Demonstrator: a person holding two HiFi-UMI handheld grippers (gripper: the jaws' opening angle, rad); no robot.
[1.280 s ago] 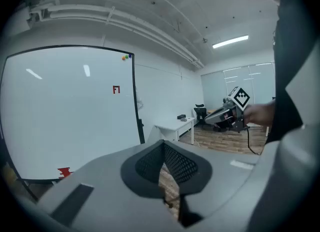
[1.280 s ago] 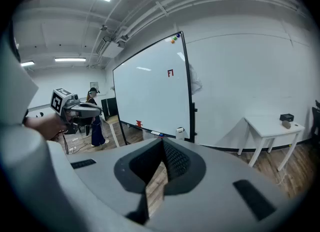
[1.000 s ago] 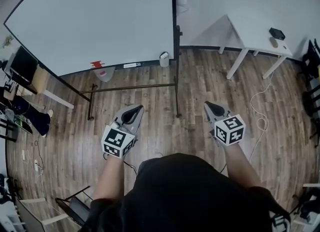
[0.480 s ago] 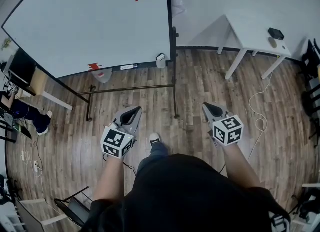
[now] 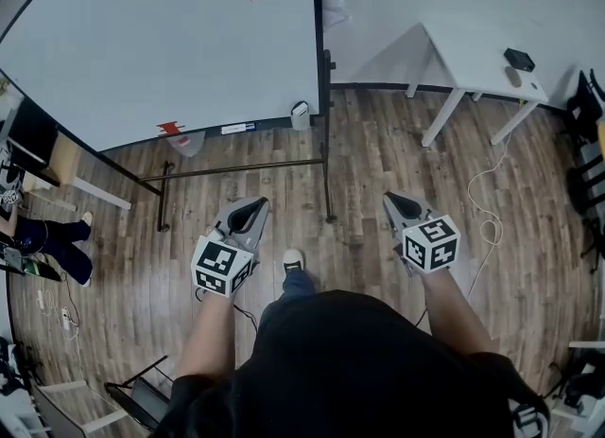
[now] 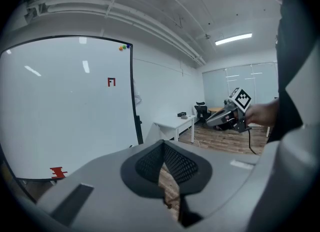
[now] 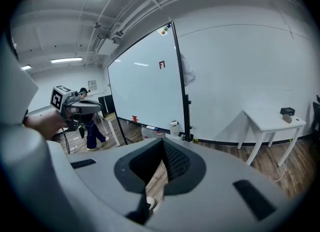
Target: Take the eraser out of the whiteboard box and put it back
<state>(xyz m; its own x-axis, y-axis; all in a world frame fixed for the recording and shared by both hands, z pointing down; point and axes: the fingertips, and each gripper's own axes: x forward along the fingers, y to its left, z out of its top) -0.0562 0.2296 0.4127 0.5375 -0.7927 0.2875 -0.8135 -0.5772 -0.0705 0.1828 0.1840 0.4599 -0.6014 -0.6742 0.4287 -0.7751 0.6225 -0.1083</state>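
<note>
The whiteboard [image 5: 161, 48] stands on its frame ahead of me. A small white box [image 5: 300, 114] hangs at the right end of its bottom rail, also seen as the box [image 7: 174, 124] in the right gripper view. No eraser shows clearly; a flat light item [image 5: 236, 128] lies on the rail. My left gripper [image 5: 257, 205] and right gripper [image 5: 390, 201] are held side by side over the floor, well short of the board. Both are shut with nothing between the jaws. Each gripper view shows the other: the right gripper [image 6: 220, 120], the left gripper [image 7: 82, 108].
The stand's legs and crossbar [image 5: 326, 190] reach toward me over the wooden floor. A white table [image 5: 492, 72] with small dark things stands at the right, a cable [image 5: 492, 200] below it. A person [image 5: 47, 237] stands by a desk at the left.
The view has shifted slightly toward the whiteboard, and my shoe now shows on the floor between the grippers. Both grippers keep their places in the head view and stay shut.
</note>
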